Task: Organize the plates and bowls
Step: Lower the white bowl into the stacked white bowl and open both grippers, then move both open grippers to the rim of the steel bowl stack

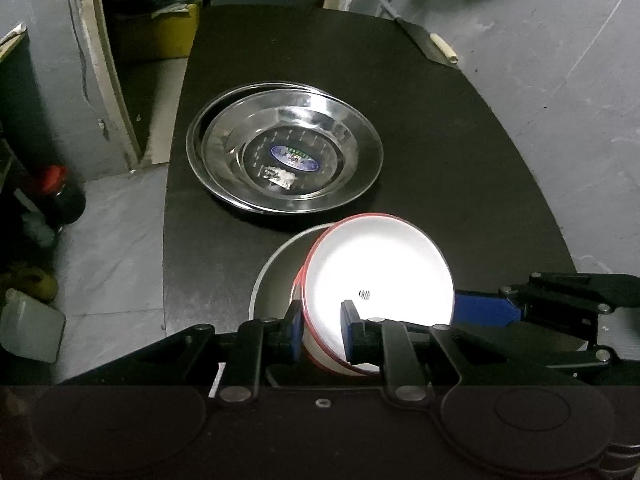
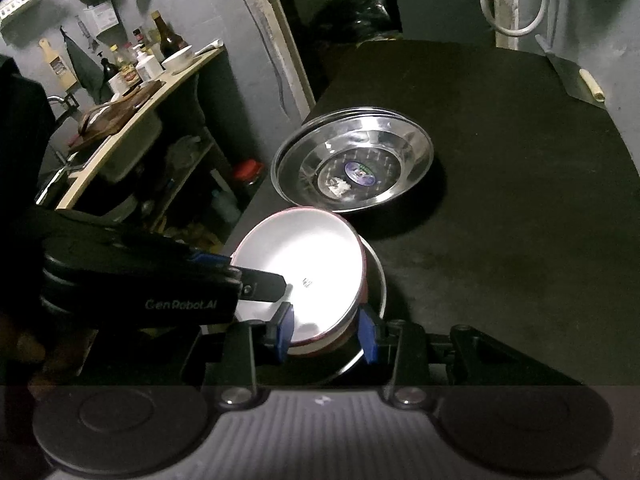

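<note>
A white bowl with a red rim hangs tilted over a steel bowl near the front of the black table. My left gripper is shut on the white bowl's near rim, one pad inside and one outside. In the right wrist view its finger reaches in from the left. My right gripper is shut across the bowl's other side; its blue finger shows beside the bowl. Behind lies a stack of steel plates.
A cleaver lies at the table's far right corner. The table's left edge drops to the floor, with a red-capped bottle and a yellow bin there. A counter with bottles stands further left.
</note>
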Action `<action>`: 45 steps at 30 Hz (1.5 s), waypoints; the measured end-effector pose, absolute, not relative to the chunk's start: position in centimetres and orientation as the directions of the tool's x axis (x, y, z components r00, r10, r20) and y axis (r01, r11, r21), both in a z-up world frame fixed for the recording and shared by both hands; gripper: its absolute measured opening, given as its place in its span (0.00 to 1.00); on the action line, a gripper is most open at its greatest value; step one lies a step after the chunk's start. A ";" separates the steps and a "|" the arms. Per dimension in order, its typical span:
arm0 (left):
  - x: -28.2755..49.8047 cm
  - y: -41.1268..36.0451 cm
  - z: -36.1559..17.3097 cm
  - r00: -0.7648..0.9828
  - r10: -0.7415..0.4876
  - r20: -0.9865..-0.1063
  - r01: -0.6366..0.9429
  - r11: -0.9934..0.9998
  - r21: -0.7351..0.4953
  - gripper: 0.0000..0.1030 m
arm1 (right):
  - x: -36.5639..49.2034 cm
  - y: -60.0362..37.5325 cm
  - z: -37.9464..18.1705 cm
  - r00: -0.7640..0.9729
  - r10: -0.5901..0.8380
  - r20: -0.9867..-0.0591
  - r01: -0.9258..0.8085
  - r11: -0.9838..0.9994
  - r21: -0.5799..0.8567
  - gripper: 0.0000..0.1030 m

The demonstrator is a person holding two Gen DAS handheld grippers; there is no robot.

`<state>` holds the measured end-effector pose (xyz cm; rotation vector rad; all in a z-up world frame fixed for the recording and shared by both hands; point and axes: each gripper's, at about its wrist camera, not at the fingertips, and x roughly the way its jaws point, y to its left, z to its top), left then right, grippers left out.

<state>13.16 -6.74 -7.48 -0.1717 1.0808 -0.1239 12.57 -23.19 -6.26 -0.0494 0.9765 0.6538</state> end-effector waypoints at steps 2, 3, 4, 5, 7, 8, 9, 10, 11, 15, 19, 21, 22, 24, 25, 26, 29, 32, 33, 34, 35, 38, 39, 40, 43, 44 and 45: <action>13.2 -6.9 -7.4 0.463 -0.170 -0.870 0.008 0.982 -0.188 0.20 | 12.6 -23.4 -6.3 0.377 0.501 -0.779 -0.544 0.801 0.252 0.38; 13.2 -7.1 -7.3 0.462 -0.164 -0.872 0.005 0.983 -0.183 0.20 | 12.7 -23.5 -6.3 0.375 0.507 -0.776 -0.549 0.796 0.255 0.38; 13.3 -7.2 -7.3 0.459 -0.157 -0.874 0.000 0.984 -0.177 0.20 | 12.8 -23.6 -6.2 0.373 0.511 -0.774 -0.552 0.793 0.258 0.38; 13.3 -7.2 -7.3 0.458 -0.151 -0.876 -0.006 0.985 -0.173 0.21 | 12.9 -23.6 -6.2 0.370 0.517 -0.772 -0.556 0.789 0.262 0.38; 13.3 -7.2 -7.2 0.456 -0.143 -0.879 -0.016 0.986 -0.168 0.21 | 13.1 -23.8 -6.2 0.362 0.527 -0.768 -0.565 0.780 0.269 0.38; 13.2 -7.3 -7.2 0.455 -0.137 -0.880 -0.021 0.986 -0.164 0.21 | 13.1 -23.8 -6.2 0.359 0.531 -0.768 -0.568 0.777 0.272 0.38; 13.2 -7.3 -7.2 0.454 -0.132 -0.881 -0.028 0.986 -0.163 0.22 | 13.1 -23.9 -6.2 0.354 0.536 -0.767 -0.572 0.773 0.276 0.39; 13.1 -7.3 -7.2 0.453 -0.128 -0.882 -0.035 0.986 -0.161 0.23 | 13.1 -24.0 -6.2 0.351 0.539 -0.766 -0.574 0.770 0.279 0.39; 13.1 -7.3 -7.2 0.451 -0.120 -0.884 -0.043 0.987 -0.157 0.23 | 13.1 -24.0 -6.3 0.346 0.544 -0.765 -0.576 0.766 0.284 0.39; 12.7 -7.2 -7.3 0.453 -0.107 -0.885 -0.069 0.986 -0.154 0.24 | 13.1 -24.3 -6.3 0.335 0.563 -0.756 -0.588 0.751 0.299 0.41; 12.3 -7.3 -7.1 0.450 -0.088 -0.889 -0.080 0.987 -0.139 0.24 | 13.1 -24.4 -6.5 0.327 0.579 -0.747 -0.592 0.742 0.316 0.43; 12.2 -7.3 -6.7 0.457 -0.072 -0.886 -0.083 0.989 -0.123 0.31 | 13.1 -24.7 -6.4 0.335 0.585 -0.739 -0.587 0.743 0.322 0.45; 12.1 -7.3 -6.4 0.464 -0.064 -0.884 -0.083 0.990 -0.115 0.33 | 13.1 -24.9 -6.3 0.341 0.588 -0.734 -0.582 0.745 0.326 0.46; 12.0 -7.2 -5.8 0.478 -0.049 -0.877 -0.079 0.992 -0.099 0.49 | 13.1 -25.5 -6.2 0.359 0.591 -0.723 -0.566 0.754 0.335 0.51; 11.9 -7.2 -5.5 0.488 -0.041 -0.872 -0.076 0.993 -0.089 0.53 | 13.1 -25.7 -6.1 0.367 0.592 -0.717 -0.557 0.758 0.340 0.52; 11.8 -7.2 -5.1 0.501 -0.033 -0.865 -0.070 0.994 -0.079 0.62 | 13.1 -26.0 -5.9 0.379 0.594 -0.710 -0.548 0.762 0.345 0.55; 11.6 -7.1 -4.0 0.537 -0.020 -0.843 -0.048 0.997 -0.054 0.77 | 13.0 -27.1 -5.5 0.421 0.598 -0.682 -0.519 0.776 0.359 0.67; 11.6 -6.8 -3.1 0.567 -0.017 -0.824 -0.025 0.999 -0.038 0.93 | 13.3 -28.0 -5.3 0.467 0.579 -0.668 -0.477 0.801 0.361 0.82; 11.7 -6.6 -2.9 0.574 -0.018 -0.819 -0.017 0.999 -0.034 0.97 | 13.5 -28.2 -5.2 0.483 0.571 -0.664 -0.462 0.810 0.360 0.86; 11.7 -6.5 -2.7 0.579 -0.021 -0.815 -0.006 1.000 -0.031 0.98 | 13.6 -28.4 -5.1 0.497 0.563 -0.661 -0.448 0.818 0.360 0.87; 11.9 -6.3 -2.6 0.582 -0.027 -0.812 0.006 1.000 -0.028 0.99 | 13.7 -28.5 -5.2 0.505 0.556 -0.660 -0.438 0.824 0.359 0.90; 12.3 -5.8 -2.5 0.588 -0.049 -0.808 0.051 0.998 -0.024 0.99 | 14.2 -28.6 -5.3 0.527 0.526 -0.668 -0.403 0.846 0.349 0.99; 12.6 -5.6 -2.6 0.583 -0.053 -0.811 0.066 0.998 -0.017 0.99 | 14.3 -28.5 -5.4 0.532 0.516 -0.671 -0.393 0.853 0.343 1.00; 12.8 -5.4 -2.6 0.581 -0.057 -0.812 0.084 0.996 -0.010 0.99 | 14.3 -28.5 -5.5 0.537 0.505 -0.675 -0.384 0.859 0.338 1.00; 13.4 -4.7 -2.9 0.578 -0.067 -0.813 0.136 0.991 0.016 0.99 | 14.6 -28.0 -5.5 0.544 0.471 -0.694 -0.351 0.879 0.322 1.00; 13.7 -4.2 -2.9 0.574 -0.072 -0.815 0.147 0.989 0.017 0.99 | 14.7 -27.7 -5.5 0.542 0.461 -0.703 -0.344 0.885 0.315 1.00; 14.0 -3.8 -2.9 0.573 -0.076 -0.816 0.153 0.988 0.016 0.99 | 14.8 -27.5 -5.5 0.541 0.446 -0.713 -0.337 0.892 0.303 1.00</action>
